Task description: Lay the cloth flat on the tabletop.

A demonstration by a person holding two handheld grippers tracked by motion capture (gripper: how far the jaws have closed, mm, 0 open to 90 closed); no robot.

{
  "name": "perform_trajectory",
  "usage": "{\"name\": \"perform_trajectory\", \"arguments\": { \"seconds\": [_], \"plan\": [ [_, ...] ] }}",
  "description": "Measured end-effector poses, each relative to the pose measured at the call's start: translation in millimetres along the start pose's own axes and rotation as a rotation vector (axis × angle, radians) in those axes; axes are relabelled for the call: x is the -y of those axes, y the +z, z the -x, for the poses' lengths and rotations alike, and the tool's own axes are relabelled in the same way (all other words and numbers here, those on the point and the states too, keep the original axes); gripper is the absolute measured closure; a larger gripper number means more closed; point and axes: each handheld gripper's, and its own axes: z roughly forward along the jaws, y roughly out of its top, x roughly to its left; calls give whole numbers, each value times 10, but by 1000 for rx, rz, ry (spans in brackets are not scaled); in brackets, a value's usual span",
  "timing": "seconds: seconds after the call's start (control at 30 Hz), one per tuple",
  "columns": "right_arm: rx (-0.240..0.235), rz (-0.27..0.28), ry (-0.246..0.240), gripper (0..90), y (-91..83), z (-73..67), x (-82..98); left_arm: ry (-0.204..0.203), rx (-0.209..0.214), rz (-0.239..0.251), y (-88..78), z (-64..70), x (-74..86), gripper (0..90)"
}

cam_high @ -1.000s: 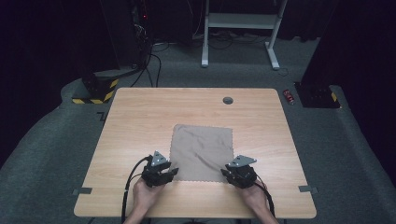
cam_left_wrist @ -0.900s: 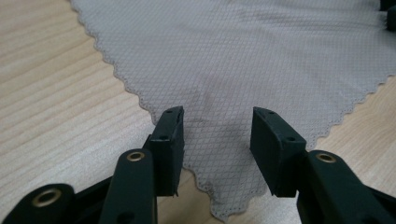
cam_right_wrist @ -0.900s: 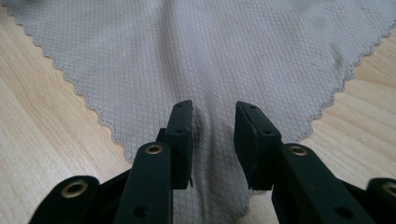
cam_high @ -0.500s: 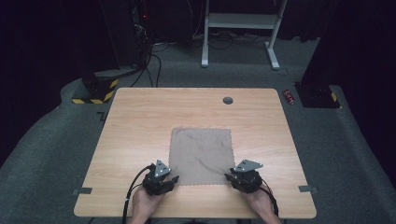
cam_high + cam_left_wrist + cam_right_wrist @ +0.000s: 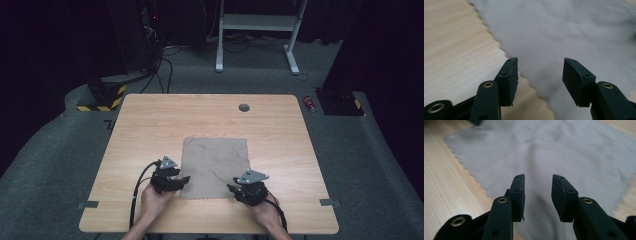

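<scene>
Since the earlier frames the grey cloth (image 5: 215, 167) has gone from a skewed lie to square and flat at the lower middle of the table (image 5: 150, 125). Both sets of jaws have just been opening. The left hand-held gripper (image 5: 181, 181) stands wide at the cloth's lower-left corner, the right hand-held gripper (image 5: 234, 189) moderately open over the lower-right edge, neither pressing fabric. The spreading step looks finished; a fold would next call for pinching both near corners.
</scene>
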Motion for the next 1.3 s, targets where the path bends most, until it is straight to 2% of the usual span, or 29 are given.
{"name": "perform_trajectory", "arguments": {
  "seconds": [0.1,0.17,0.23,0.37,0.53,0.57,0.63,0.73,0.77,0.8,0.93,0.97,1.0,1.07,1.13,1.17,1.27,1.3],
  "plan": [
    [-22,-8,-18,640,137,-109,-101,-17,-25,-4,44,-139,-118,469],
    [-43,-21,-12,647,216,-167,-149,-13,-65,-3,75,-225,-214,476],
    [-68,-27,-9,658,307,-245,-204,-18,-83,-8,113,-304,-293,480],
    [-104,-23,-42,673,412,-383,-309,-60,-96,-4,204,-436,-438,488],
    [-154,-17,-81,692,537,-587,-454,-65,-105,-15,326,-498,-605,501],
    [-162,-13,-85,693,555,-616,-471,-69,-106,-2,357,-514,-631,502],
    [-183,-11,-96,696,599,-705,-519,-114,-100,29,401,-565,-636,507],
    [-195,-5,-113,696,666,-809,-556,-135,-111,9,470,-619,-612,513],
    [-196,-3,-116,695,688,-826,-560,-133,-119,-9,499,-642,-597,515],
    [-198,-7,-116,694,721,-852,-567,-125,-124,-7,501,-650,-592,518],
    [-195,-17,-141,692,800,-925,-584,-134,-141,9,491,-680,-602,524],
    [-195,-24,-144,691,810,-941,-584,-128,-142,-24,499,-706,-627,524],
    [-193,-28,-156,687,826,-967,-581,-118,-145,-37,510,-712,-654,520],
    [-187,-28,-165,688,825,-996,-581,-110,-149,-19,505,-711,-708,525],
    [-186,-28,-163,688,824,-996,-580,-95,-151,-35,533,-701,-780,523],
    [-187,-25,-161,688,825,-997,-576,-85,-164,-26,547,-692,-801,523],
    [-178,-31,-169,692,817,-1011,-578,-82,-168,-61,626,-696,-870,524],
    [-178,-30,-173,696,815,-1015,-577,-80,-172,-58,651,-692,-879,524]
  ]
}}
